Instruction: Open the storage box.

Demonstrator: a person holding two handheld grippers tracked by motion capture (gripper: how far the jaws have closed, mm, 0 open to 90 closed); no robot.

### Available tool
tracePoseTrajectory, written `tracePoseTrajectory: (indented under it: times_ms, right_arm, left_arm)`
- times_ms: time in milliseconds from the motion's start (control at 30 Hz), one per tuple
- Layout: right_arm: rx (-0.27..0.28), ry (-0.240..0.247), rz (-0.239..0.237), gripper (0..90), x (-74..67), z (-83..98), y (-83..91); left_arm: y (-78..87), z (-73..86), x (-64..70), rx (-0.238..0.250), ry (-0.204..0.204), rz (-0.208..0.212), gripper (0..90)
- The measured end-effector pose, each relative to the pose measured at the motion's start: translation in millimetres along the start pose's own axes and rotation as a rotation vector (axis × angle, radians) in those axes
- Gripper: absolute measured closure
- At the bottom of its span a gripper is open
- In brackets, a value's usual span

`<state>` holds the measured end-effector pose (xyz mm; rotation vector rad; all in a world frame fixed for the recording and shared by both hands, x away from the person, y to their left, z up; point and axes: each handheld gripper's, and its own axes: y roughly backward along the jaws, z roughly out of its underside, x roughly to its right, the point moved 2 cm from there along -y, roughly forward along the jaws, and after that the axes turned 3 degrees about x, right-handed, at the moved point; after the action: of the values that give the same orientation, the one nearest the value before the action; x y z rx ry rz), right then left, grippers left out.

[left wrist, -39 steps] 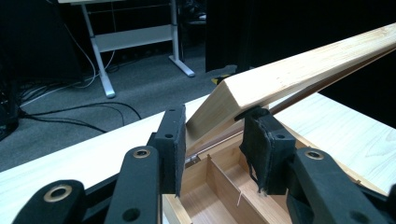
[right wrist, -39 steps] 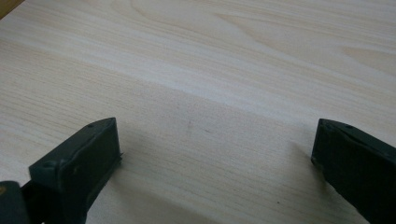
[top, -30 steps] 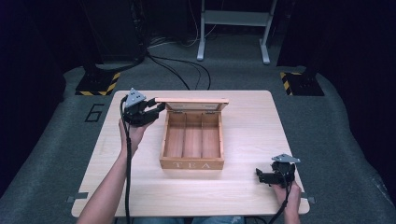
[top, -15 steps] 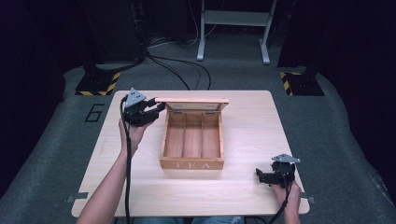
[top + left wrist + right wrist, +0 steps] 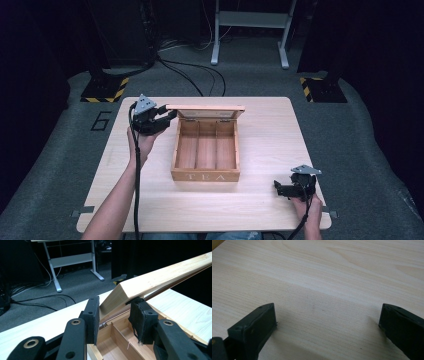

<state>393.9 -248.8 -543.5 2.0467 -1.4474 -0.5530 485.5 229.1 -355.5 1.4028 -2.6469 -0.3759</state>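
Tea box lid held up on the tabletop

The tea box sits beside the left claw, which pinches its raised lid corner; a slip could slam it. The right claw gapes wide, empty, well apart.

lid far end cut off at frame edge — box interior partly hidden behind left gripper jaws.

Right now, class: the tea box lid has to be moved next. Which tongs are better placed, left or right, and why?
Left. The left tongs are clamped on the corner of the lid of the tea box. The right tongs sit open over bare table, apart from the box.
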Motion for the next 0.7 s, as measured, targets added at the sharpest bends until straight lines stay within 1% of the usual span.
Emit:
tracePoseTrajectory:
  times_ms: [267, 333, 400, 467, 533, 567, 600, 633, 667, 700]
  right_arm:
    - [0.001, 0.005, -0.001, 0.6, 0.4, -0.1, -0.1]
    - [0.0, 0.0, 0.0, 0.6, 0.0, 0.0, 0.0]
    - [0.003, 0.016, -0.003, 0.6, 1.3, -0.3, -0.3]
    - [0.002, -0.001, 0.001, 0.6, -0.2, 0.1, -0.2]
    - [0.002, -0.002, 0.001, 0.6, -0.2, 0.1, -0.2]
    - [0.007, 0.021, -0.003, 0.6, 1.7, -0.3, -0.7]
    - [0.007, 0.021, -0.003, 0.6, 1.7, -0.3, -0.7]
    - [0.002, -0.002, 0.001, 0.6, -0.2, 0.1, -0.2]
    - [0.006, 0.013, -0.001, 0.6, 1.0, -0.2, -0.5]
    - [0.001, -0.003, 0.001, 0.6, -0.3, 0.1, -0.1]
  left_arm:
    - [0.1, 0.0, 0.0, -0.001, -0.001, 0.001, 59.5]
    - [0.2, 0.0, 0.1, -0.002, -0.001, 0.001, 59.4]
    - [0.2, 0.0, 0.1, -0.002, -0.001, 0.001, 59.5]
    - [0.0, 0.0, 0.4, 0.0, -0.002, -0.002, 59.5]
    - [0.3, 0.0, 0.3, -0.003, -0.003, 0.0, 59.5]
    - [0.2, 0.1, 0.4, -0.001, -0.003, -0.001, 59.5]
    - [0.2, 0.1, 0.4, -0.001, -0.003, -0.001, 59.4]
    - [0.3, 0.2, 0.4, -0.001, -0.003, -0.001, 59.4]
    - [0.4, 0.2, 0.5, -0.001, -0.004, -0.001, 59.5]
    - [0.5, 0.3, 0.5, -0.002, -0.004, 0.0, 59.5]
